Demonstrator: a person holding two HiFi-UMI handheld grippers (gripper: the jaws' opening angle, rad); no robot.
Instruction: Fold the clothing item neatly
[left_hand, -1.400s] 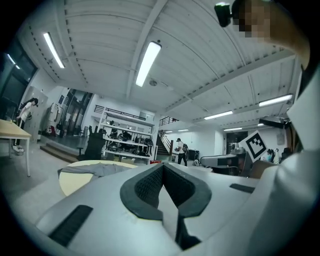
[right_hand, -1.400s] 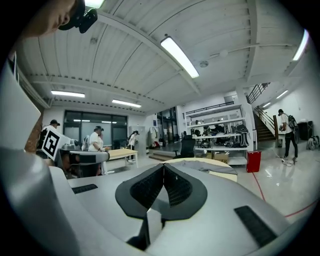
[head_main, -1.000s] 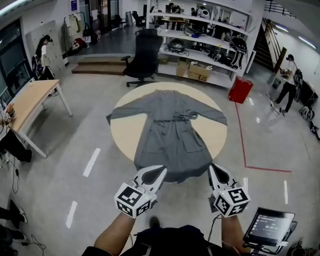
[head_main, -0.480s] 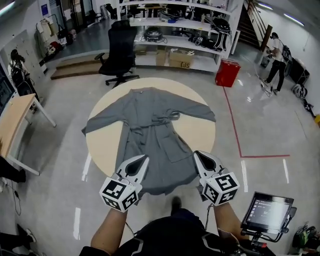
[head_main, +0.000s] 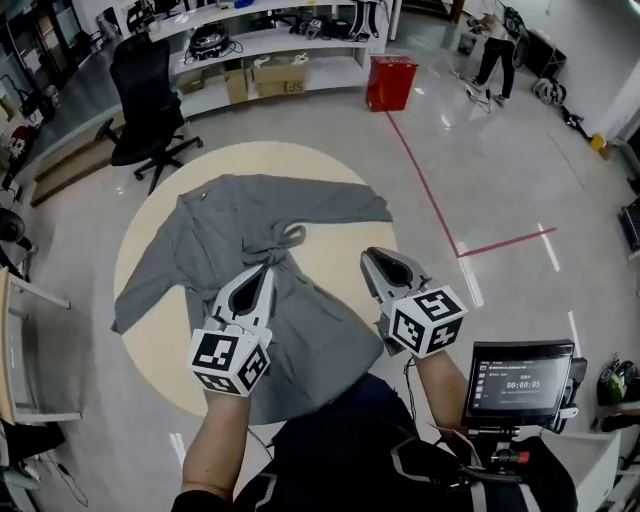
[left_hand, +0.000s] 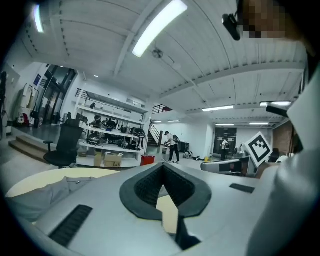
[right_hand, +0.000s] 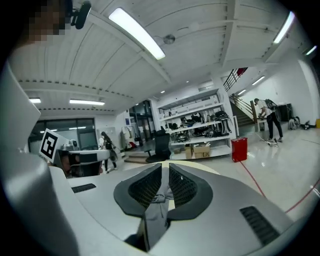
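A grey robe (head_main: 240, 220) lies spread flat on the round beige table (head_main: 340, 262), sleeves out to both sides and its belt knotted at the waist. My left gripper (head_main: 264, 274) hovers over the robe's middle just below the knot, shut, with nothing between its fingers. My right gripper (head_main: 371, 258) hangs over bare tabletop beside the robe's right edge; its jaws are just opening to a narrow slit, and they hold nothing. In the left gripper view the gripper (left_hand: 163, 168) points across the table past the robe (left_hand: 45, 192). Through the right gripper (right_hand: 165, 169) the belt knot (right_hand: 159, 199) shows below.
A black office chair (head_main: 145, 95) stands beyond the table, with shelves (head_main: 270, 40) and cardboard boxes behind it. A red bin (head_main: 392, 82) and a red floor line (head_main: 430, 190) lie to the right. A tablet screen (head_main: 518, 380) sits at my right side.
I have stepped up to the table. Both grippers moved forward from the robe's hem, the left over its middle, the right over the tabletop beside it. The view has swung to the right.
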